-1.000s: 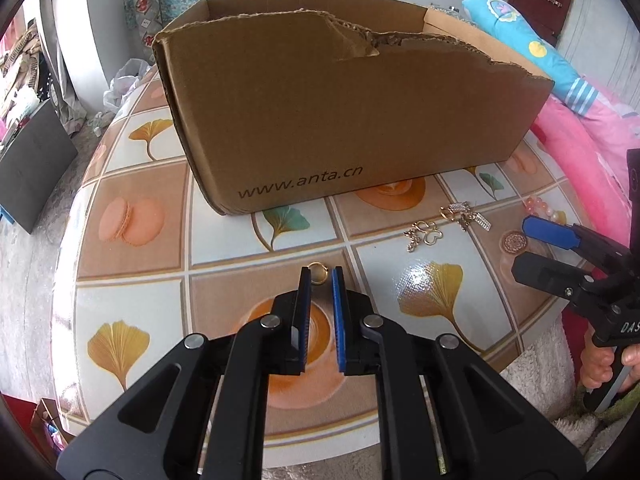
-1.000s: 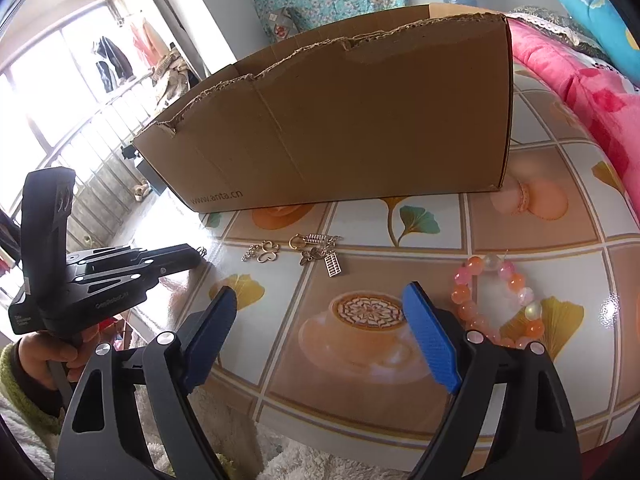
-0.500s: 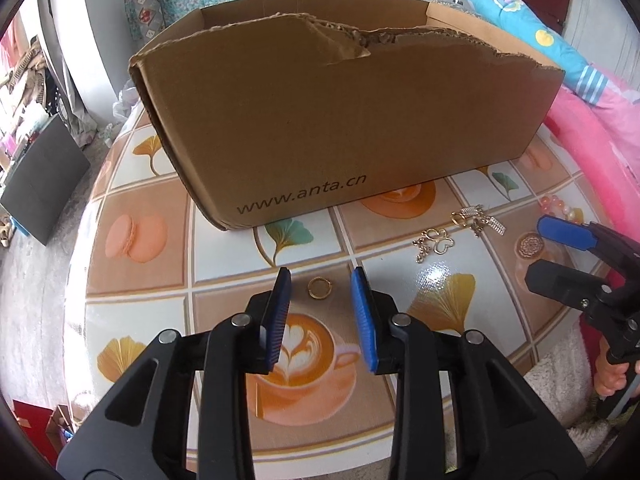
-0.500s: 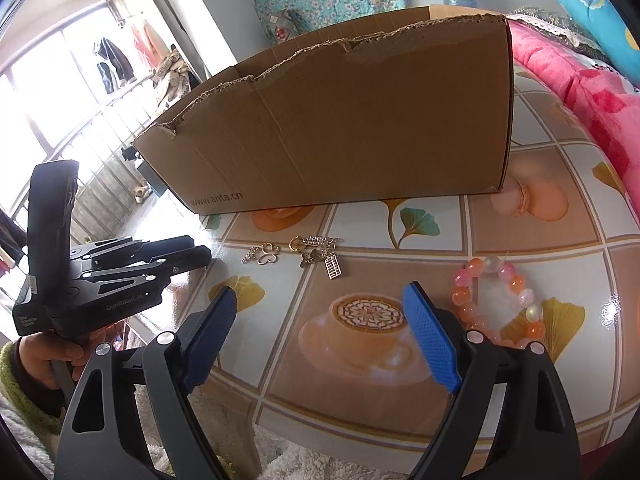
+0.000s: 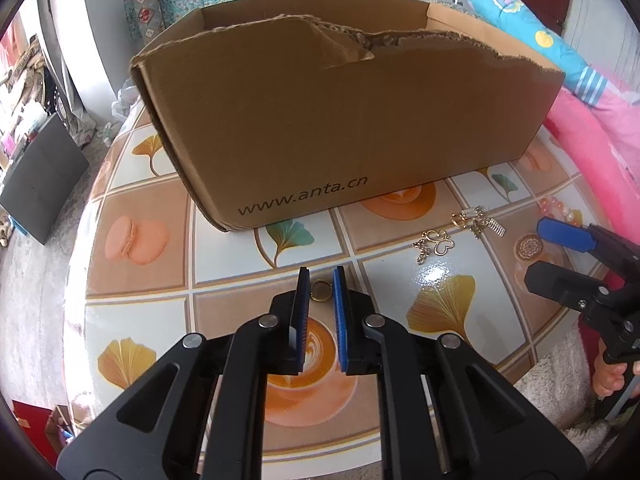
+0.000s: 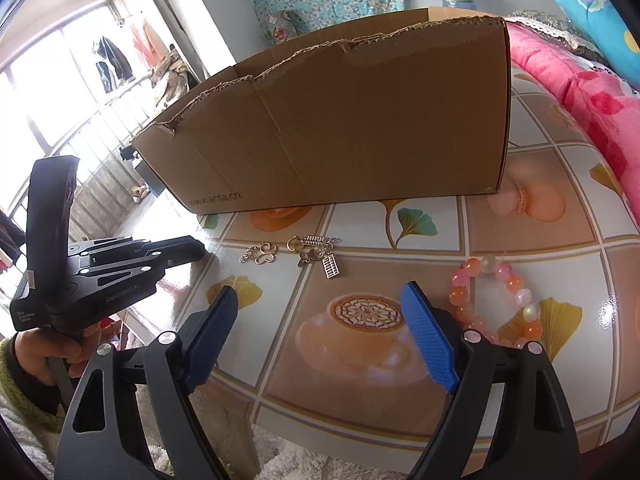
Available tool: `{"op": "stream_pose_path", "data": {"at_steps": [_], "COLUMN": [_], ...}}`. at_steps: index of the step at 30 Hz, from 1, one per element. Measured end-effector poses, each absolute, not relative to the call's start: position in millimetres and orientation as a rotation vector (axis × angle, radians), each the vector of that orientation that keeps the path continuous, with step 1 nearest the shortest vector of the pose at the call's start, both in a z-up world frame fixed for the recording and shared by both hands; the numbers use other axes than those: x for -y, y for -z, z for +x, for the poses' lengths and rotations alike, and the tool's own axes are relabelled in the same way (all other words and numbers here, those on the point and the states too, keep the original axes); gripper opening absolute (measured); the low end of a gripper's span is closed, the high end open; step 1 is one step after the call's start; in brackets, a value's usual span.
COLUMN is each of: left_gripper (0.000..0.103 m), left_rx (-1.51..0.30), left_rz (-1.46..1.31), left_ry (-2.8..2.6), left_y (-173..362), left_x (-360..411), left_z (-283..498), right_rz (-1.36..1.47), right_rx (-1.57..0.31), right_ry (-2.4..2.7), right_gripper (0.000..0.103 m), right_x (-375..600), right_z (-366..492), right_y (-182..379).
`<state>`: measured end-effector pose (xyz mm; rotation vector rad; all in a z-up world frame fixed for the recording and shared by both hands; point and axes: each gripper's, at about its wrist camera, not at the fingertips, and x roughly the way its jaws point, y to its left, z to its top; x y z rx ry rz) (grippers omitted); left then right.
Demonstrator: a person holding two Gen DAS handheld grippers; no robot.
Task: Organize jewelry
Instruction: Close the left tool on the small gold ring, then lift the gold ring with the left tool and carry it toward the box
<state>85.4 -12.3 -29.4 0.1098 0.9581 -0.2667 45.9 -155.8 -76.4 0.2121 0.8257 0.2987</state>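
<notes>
Narrower than half a second ago, the left gripper (image 5: 320, 280) is closing its jaws around the gold ring (image 5: 320, 291), which lies flat on the table (image 5: 140, 312) just in front of the cardboard box (image 5: 348, 136); the pads flank it but no firm pinch shows. The ring looks light, stiff and slippery, likely to skid on the glossy top, so pinching across its rim seems best. To the ring's right lie gold charms (image 6: 292, 254) and a bead bracelet (image 6: 496, 300). The right gripper (image 6: 320, 332) hovers wide, slowly narrowing, holding nothing. The box's inside is hidden.
</notes>
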Motion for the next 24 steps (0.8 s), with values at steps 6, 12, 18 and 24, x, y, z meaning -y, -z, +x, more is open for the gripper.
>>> {"op": "stream_pose_path", "data": {"at_steps": [6, 12, 18, 24], "left_gripper": [0.011, 0.011, 0.011, 0.011], "left_rx": [-0.916, -0.879, -0.867, -0.857], "left_rz": [0.093, 0.068, 0.03, 0.012], "left_ry": [0.269, 0.266, 0.287, 0.302], "left_y": [23.4, 22.3, 25.3, 28.4], "left_x": [-1.1, -13.5, -20.3, -26.5], "left_z": [76.2, 67.6, 60.6, 61.8], "right_rz": [0.172, 0.116, 0.017, -0.059], "right_rx": [-0.785, -0.778, -0.82, -0.877], "right_ry": [-0.319, -0.414, -0.483, -0.469], "right_gripper": [0.073, 0.051, 0.034, 0.022], "right_x": [148.1, 118.2, 82.7, 67.8], "right_z": [43.2, 49.8, 67.6, 88.0], "right_y": [63.6, 56.4, 61.6, 72.0]}}
